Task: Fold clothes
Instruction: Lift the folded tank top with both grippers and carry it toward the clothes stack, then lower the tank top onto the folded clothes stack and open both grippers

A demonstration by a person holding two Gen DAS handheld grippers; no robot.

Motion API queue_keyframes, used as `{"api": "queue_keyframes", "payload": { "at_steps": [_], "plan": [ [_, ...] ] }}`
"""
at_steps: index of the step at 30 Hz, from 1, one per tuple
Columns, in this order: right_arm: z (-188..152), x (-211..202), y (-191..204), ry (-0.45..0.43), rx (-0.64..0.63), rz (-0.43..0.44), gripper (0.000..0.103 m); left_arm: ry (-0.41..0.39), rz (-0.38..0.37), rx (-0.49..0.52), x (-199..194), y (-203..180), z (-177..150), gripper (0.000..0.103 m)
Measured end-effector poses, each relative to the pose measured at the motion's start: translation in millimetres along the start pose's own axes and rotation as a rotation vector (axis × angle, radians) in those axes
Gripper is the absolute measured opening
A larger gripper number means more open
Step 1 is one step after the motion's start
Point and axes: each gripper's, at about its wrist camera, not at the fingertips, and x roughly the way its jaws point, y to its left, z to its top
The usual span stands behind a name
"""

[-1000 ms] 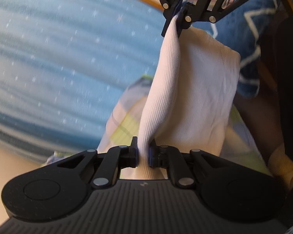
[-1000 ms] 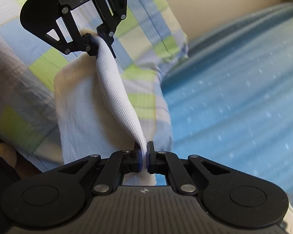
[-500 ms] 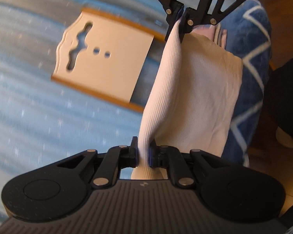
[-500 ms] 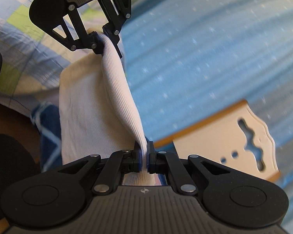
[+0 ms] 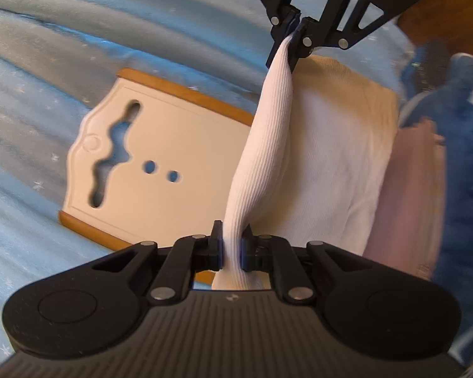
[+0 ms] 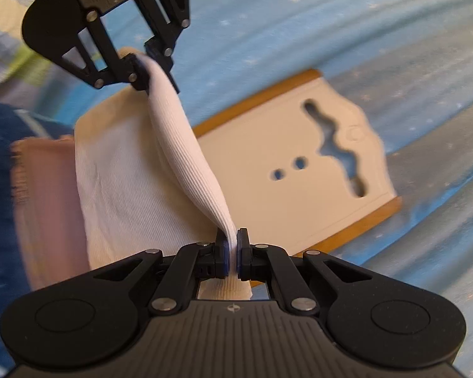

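A white ribbed garment (image 5: 261,170) hangs stretched between the two claws above a bed with a light blue star-dotted cover (image 5: 47,72). Its upper edge is a thick ribbed band, pulled into a taut, slightly twisted rope from one claw to the other; below that band the cloth drops in a smoother, flatter panel with a cream tint near its far corner.

The left claw (image 5: 231,252) is clenched on one end of the band, the fabric bunched between its blue-lined pads and spilling out underneath. The right claw (image 6: 232,252) is clenched on the other end, with only a thin fold of the garment (image 6: 179,145) between its pads.

In the left wrist view, the right claw (image 5: 294,36) appears at the top, and the hanging panel partly covers a pale pink folded cloth (image 5: 406,195) to the right, with a dark blue patterned fabric (image 5: 463,145) beyond it. A cream board with wooden edges and a wavy cut-out (image 5: 173,163) lies on the bed cover to the left of the garment.

The right wrist view shows the left claw (image 6: 146,67) at the upper left. Behind it lies a checked fabric in green, blue and white (image 6: 6,47), which the left view does not show. The board (image 6: 287,170) lies here to the right, the pink cloth (image 6: 47,201) to the left, blurred.
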Motion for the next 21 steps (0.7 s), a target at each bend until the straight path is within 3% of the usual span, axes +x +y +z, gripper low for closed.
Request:
{"api": "queue_keyframes", "payload": {
  "at_steps": [2, 4, 8, 11, 13, 15, 16, 21],
  "plan": [
    [-5, 8, -4, -0.022, 0.029, -0.015, 0.003, 0.010, 0.014, -0.011, 12, -2, -3, 0.008],
    [-14, 17, 10, -0.012, 0.055, 0.048, 0.003, 0.031, -0.024, -0.008, 17, -23, -14, 0.008],
    [-49, 33, 78, 0.063, 0.017, 0.216, 0.002, 0.074, -0.100, 0.000, 27, -64, -37, 0.008],
    [-65, 30, 113, 0.084, -0.011, 0.283, 0.000, 0.107, -0.157, 0.006, 35, -96, -54, 0.010],
    [-69, 25, 120, 0.088, -0.020, 0.288, 0.003, 0.128, -0.194, 0.010, 40, -116, -65, 0.012],
    [-73, 21, 123, 0.092, -0.035, 0.279, 0.014, 0.129, -0.178, 0.003, 38, -121, -72, 0.014],
    [-75, 19, 123, 0.094, -0.044, 0.269, 0.024, 0.127, -0.168, 0.000, 35, -121, -75, 0.014],
    [-82, 12, 118, 0.111, -0.074, 0.268, 0.026, 0.109, -0.130, 0.014, 17, -125, -88, 0.017]
  ]
}}
